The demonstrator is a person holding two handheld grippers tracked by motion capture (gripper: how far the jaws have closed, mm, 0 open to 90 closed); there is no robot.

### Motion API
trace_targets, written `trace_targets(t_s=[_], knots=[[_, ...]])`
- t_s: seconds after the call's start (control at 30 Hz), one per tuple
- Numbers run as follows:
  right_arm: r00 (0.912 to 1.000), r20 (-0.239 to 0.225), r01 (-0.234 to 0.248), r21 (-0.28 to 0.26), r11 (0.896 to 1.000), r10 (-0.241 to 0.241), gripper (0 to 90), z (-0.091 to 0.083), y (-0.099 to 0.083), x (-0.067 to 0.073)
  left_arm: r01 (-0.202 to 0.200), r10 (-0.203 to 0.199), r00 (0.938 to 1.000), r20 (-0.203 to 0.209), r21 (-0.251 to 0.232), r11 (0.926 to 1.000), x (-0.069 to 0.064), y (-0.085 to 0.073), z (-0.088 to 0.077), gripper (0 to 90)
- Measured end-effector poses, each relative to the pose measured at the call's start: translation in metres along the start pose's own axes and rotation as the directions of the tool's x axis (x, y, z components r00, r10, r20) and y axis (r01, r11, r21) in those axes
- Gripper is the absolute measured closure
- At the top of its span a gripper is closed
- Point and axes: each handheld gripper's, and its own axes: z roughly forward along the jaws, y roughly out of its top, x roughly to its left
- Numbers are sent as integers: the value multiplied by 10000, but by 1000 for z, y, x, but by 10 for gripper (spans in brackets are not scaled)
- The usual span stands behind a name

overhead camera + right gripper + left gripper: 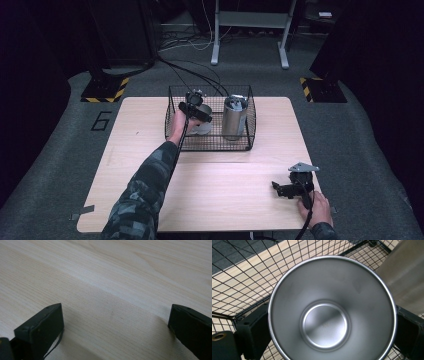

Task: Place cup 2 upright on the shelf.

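Grey carpet around the wooden table (150,165) bears a dark "6" (101,121) beside the left edge. On the table's far side stands a wire basket (248,131). Inside it, the left gripper (332,322) clasps a steel cup (332,310), its jaws against both sides, just beside a tall steel canister (234,117). Near the front edge, the right gripper (115,322) rests on bare wood, jaws spread wide, holding nothing.
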Motion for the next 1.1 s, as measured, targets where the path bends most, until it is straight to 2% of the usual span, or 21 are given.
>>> trace_targets(t_s=[0.33,0.43,0.57,0.67,0.8,1.1], knots=[[10000,-3,-6,5,10000,6,0,0,0,0,-123,122,9999,68,250,9996,-1,0,-2,50],[10000,0,-4,4,10000,4,0,0,0,0,183,-185,9998,119,131,9997,0,-2,-5,1],[10000,1,-5,3,10000,5,0,0,0,0,319,-317,9994,138,-152,9994,1,-2,-12,1],[10000,-1,-5,4,10000,5,0,0,0,0,370,-366,9993,96,-521,9980,-1,-2,-20,1],[10000,0,-3,1,10000,3,0,0,0,0,153,-144,9998,142,-636,9979,-2,0,-32,1],[10000,-1,-6,2,10000,6,0,0,0,0,-190,253,9988,430,-1402,9899,-5,2,-80,1]])
